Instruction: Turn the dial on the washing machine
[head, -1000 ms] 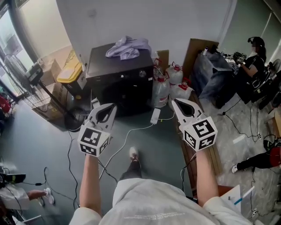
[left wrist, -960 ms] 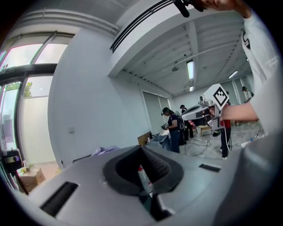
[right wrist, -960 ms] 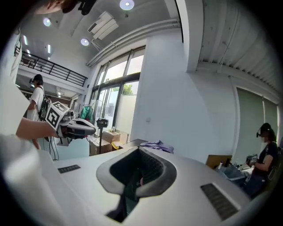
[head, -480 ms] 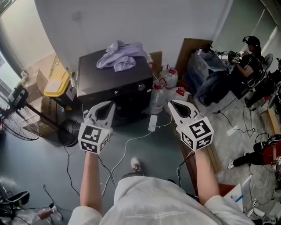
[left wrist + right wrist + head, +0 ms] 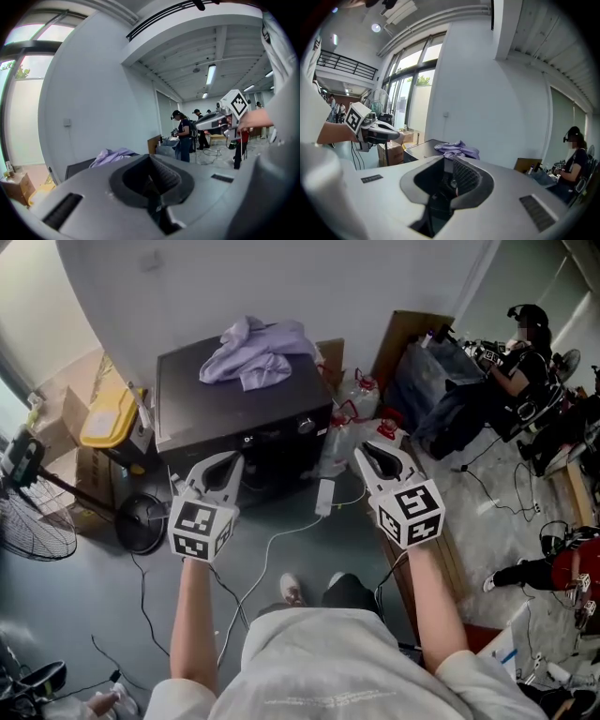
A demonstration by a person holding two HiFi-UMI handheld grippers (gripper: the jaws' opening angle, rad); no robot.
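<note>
The black washing machine (image 5: 234,404) stands against the wall with a lavender cloth (image 5: 255,341) heaped on its top. Its round dial (image 5: 307,425) sits at the right of the front panel. My left gripper (image 5: 232,458) hovers in front of the machine's lower left, tips together and empty. My right gripper (image 5: 362,450) is right of the machine, below and beyond the dial, touching nothing. Its jaws have just been opening a hair, with nothing between them, and the tips still look closed. In the right gripper view the gripper (image 5: 451,160) points at the cloth (image 5: 457,149).
A white adapter with its cable (image 5: 325,495) lies on the floor before the machine. White jugs with red caps (image 5: 361,401) stand at its right, a yellow-lidded bin (image 5: 108,416) and a fan (image 5: 33,526) at its left. A person (image 5: 520,343) works at the far right.
Both grippers have moved forward toward the washing machine and dropped slightly. The machine now sits nearer and more centred in the head view, and my feet have stepped forward.
</note>
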